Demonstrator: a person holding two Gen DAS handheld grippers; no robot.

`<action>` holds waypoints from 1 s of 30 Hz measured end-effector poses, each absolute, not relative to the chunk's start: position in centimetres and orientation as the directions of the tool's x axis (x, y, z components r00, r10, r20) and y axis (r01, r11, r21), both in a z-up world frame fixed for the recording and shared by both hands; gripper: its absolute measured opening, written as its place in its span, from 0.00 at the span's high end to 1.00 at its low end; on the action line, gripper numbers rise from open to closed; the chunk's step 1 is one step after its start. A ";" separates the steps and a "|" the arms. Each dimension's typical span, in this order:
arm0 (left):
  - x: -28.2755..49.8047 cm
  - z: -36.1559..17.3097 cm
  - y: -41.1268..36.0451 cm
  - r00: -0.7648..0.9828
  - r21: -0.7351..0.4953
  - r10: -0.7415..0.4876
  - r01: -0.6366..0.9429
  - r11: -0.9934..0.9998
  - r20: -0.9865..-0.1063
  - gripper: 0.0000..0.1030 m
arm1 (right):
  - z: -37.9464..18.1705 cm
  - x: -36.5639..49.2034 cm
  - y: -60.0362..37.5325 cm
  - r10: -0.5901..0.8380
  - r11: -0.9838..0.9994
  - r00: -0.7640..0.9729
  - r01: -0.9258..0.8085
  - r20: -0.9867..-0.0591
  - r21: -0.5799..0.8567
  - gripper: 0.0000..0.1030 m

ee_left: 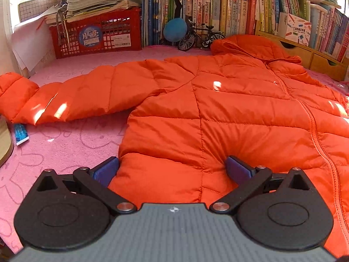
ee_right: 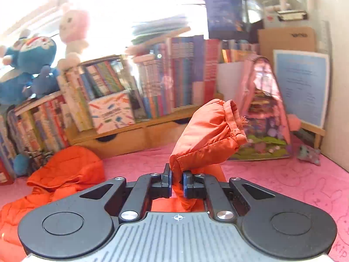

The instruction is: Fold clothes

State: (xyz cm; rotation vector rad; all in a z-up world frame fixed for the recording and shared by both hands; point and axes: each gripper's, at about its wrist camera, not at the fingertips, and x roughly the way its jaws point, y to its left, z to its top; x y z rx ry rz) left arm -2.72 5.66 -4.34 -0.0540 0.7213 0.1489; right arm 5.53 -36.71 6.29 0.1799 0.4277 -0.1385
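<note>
Sleeve cuff point(ee_right: 218, 128) in right hand-held gripper point(ee_right: 177, 184), seemingly raised, unseen from left.

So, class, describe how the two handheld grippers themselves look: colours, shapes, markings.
Both match. The left gripper and right gripper have black linkage arms with silver pivot bolts, round black discs, blue finger pads, and a grey ribbed body bearing a small white crosshair mark.
</note>
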 end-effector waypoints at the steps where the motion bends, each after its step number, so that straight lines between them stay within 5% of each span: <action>1: -2.8 -4.4 5.7 0.748 0.001 0.114 -0.150 0.989 -0.653 0.00 | 6.5 5.7 -33.6 -0.033 0.991 0.910 0.084 -0.413 0.106 0.89; 9: -3.2 -4.7 5.9 0.765 -0.007 0.103 -0.140 0.990 -0.635 0.00 | 0.4 4.8 -16.1 0.169 0.914 0.815 -0.339 -0.555 -0.221 0.83; 14: -3.3 -4.8 6.0 0.769 -0.012 0.099 -0.138 0.990 -0.632 0.00 | -0.8 1.9 -14.1 0.174 0.860 0.821 -0.396 -0.544 -0.322 0.52; 17: -2.3 -3.2 6.2 0.773 -0.090 0.019 -0.098 0.991 -0.635 0.00 | 0.6 1.1 -15.8 0.247 0.875 0.818 -0.418 -0.520 -0.243 0.33; 25: 0.4 0.8 6.8 0.764 -0.292 -0.191 0.003 0.956 -0.616 0.00 | 1.3 0.7 -20.8 0.143 0.963 0.869 -0.232 -0.474 -0.137 0.31; 30: 0.7 3.7 4.1 0.771 -0.192 -0.076 -0.061 0.980 -0.633 0.00 | -0.8 0.4 -23.0 0.046 0.994 0.890 -0.088 -0.455 -0.072 0.29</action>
